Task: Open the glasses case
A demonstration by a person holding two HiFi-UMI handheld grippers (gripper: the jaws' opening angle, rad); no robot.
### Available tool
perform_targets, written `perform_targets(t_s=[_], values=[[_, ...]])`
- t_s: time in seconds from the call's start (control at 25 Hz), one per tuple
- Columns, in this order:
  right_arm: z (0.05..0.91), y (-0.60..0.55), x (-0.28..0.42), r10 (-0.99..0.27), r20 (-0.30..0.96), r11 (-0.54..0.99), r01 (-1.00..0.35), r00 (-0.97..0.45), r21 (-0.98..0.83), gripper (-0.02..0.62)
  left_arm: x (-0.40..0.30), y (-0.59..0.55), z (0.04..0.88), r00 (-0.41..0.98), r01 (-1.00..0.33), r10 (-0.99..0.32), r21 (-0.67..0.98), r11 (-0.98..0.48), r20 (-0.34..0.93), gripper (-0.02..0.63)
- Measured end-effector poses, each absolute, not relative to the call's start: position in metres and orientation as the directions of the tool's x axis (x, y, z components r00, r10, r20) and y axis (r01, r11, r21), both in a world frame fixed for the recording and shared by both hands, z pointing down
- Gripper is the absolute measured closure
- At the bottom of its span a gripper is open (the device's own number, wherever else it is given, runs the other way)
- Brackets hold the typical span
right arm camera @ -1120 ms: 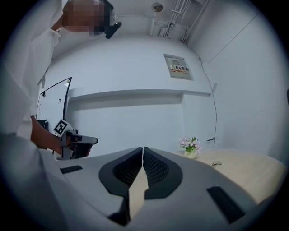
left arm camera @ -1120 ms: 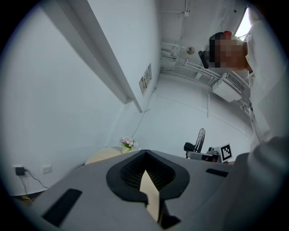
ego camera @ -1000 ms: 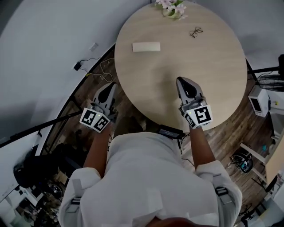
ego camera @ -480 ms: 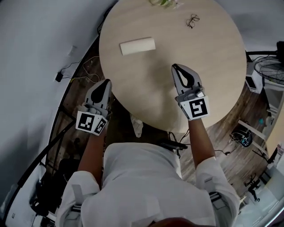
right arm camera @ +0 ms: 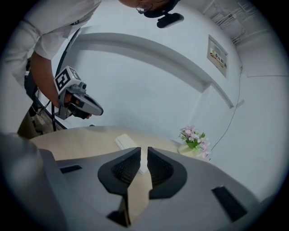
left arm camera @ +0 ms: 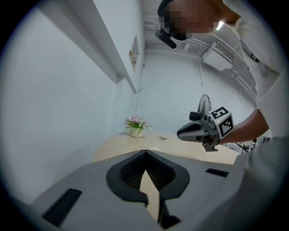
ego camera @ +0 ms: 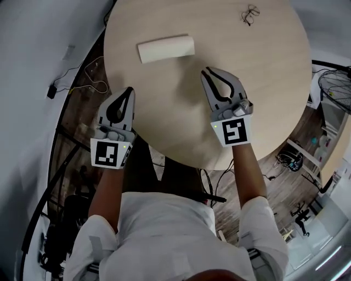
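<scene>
White cables [ego camera: 94, 84] trail on the wood floor by the wall at far left. The left gripper [ego camera: 130, 90] hangs over the round desk [ego camera: 181, 115] at its left rim, jaws pressed together and empty. Ahead of it, the cream glasses case [ego camera: 165, 49] lies flat and closed, well apart from both grippers. The right gripper [ego camera: 206, 72] hovers over mid-desk, jaws a narrow slit apart, pinching nothing, and the case shows through that slit. Folded glasses [ego camera: 250, 14] sit far right on the desk. A fan [ego camera: 335, 88] stands beyond the rim.
</scene>
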State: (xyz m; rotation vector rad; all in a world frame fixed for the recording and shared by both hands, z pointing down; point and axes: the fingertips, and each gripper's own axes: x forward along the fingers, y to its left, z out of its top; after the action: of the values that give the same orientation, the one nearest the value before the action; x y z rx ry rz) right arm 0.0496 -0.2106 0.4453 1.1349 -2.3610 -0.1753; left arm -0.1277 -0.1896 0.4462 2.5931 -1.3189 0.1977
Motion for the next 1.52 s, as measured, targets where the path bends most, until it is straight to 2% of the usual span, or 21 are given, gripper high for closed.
perform_targets(t_s=[0.28,0.44,0.8,1.24,1.52], values=[[0.485,-0.234,0.049,-0.703,0.478,0.711,-0.504,-0.526,0.491,0.510,-0.117,-0.195,0.474,0.581,-0.796,-0.743,0.042,-0.604,0.334,0.594],[0.500,-0.237,0.055,-0.682,0.508,0.729,-0.442,-0.526,0.523,0.501,-0.101,-0.200,0.460,0.576,-0.793,-0.768,-0.037,-0.608,0.281,0.594],[0.523,-0.245,0.054,-0.669,0.568,0.726,-0.261,-0.479,0.636,0.491,-0.095,-0.213,0.462,0.566,-0.800,-0.777,-0.042,-0.598,0.277,0.594],[0.539,-0.250,0.056,-0.666,0.594,0.716,-0.165,-0.452,0.678,0.491,-0.083,-0.217,0.472,0.579,-0.784,-0.774,-0.086,-0.615,0.257,0.594],[0.545,-0.256,0.063,-0.681,0.594,0.706,-0.168,-0.428,0.688,0.513,-0.078,-0.218,0.473,0.591,-0.775,-0.766,-0.084,-0.626,0.251,0.594]])
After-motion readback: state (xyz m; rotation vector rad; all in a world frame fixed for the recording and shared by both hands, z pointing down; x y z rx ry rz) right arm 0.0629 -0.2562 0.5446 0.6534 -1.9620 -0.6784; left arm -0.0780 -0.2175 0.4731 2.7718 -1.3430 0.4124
